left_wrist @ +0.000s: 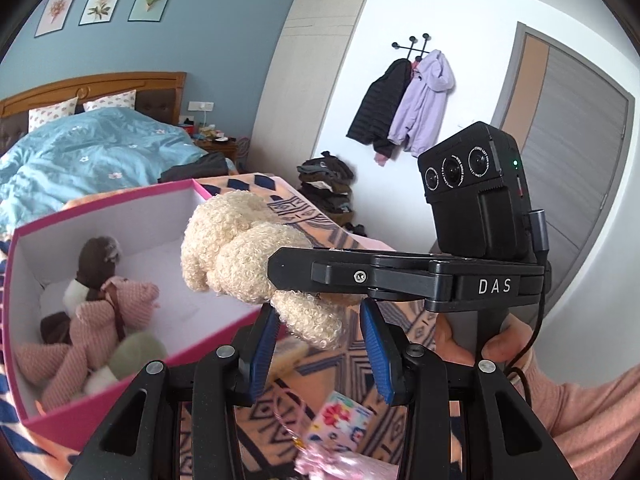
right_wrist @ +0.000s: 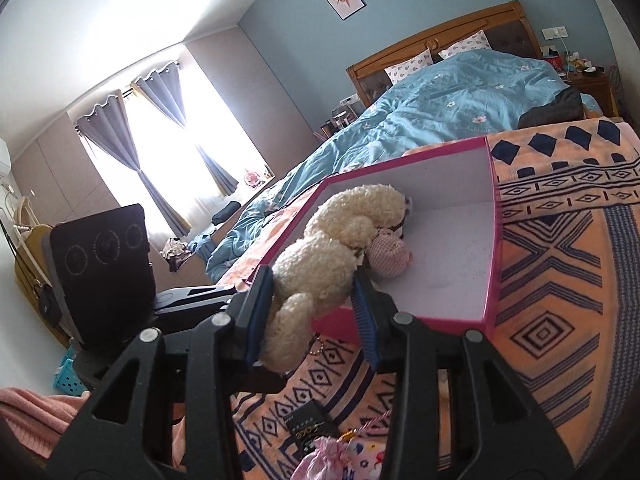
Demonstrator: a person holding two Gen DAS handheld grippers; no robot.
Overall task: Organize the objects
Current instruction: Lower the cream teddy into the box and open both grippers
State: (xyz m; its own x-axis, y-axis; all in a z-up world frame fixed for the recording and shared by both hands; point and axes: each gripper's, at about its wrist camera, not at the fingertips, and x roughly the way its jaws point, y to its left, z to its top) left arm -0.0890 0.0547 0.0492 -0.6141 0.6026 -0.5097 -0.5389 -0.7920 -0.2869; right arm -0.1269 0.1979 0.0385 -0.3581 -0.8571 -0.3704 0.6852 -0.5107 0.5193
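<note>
Right now I am carrying a cream plush teddy (right_wrist: 320,256) toward the pink-sided box (right_wrist: 490,240) on the patterned blanket (right_wrist: 560,280), both hand-held grippers working together. My right gripper (right_wrist: 314,312) is clamping the teddy's lower body between its blue pads, and my left gripper (left_wrist: 320,322) is closing on a curly leg dangling below the other tool's arm. I judge this the placing step: the toy is hanging at the box's near rim, not yet inside. Next I am needing to carry it over the rim, lower it onto the white floor, then let both grips go. Inside, the box is already holding a pink knitted doll (left_wrist: 100,320) and a brown-and-white plush (left_wrist: 94,268), leaving bare space on one side.
</note>
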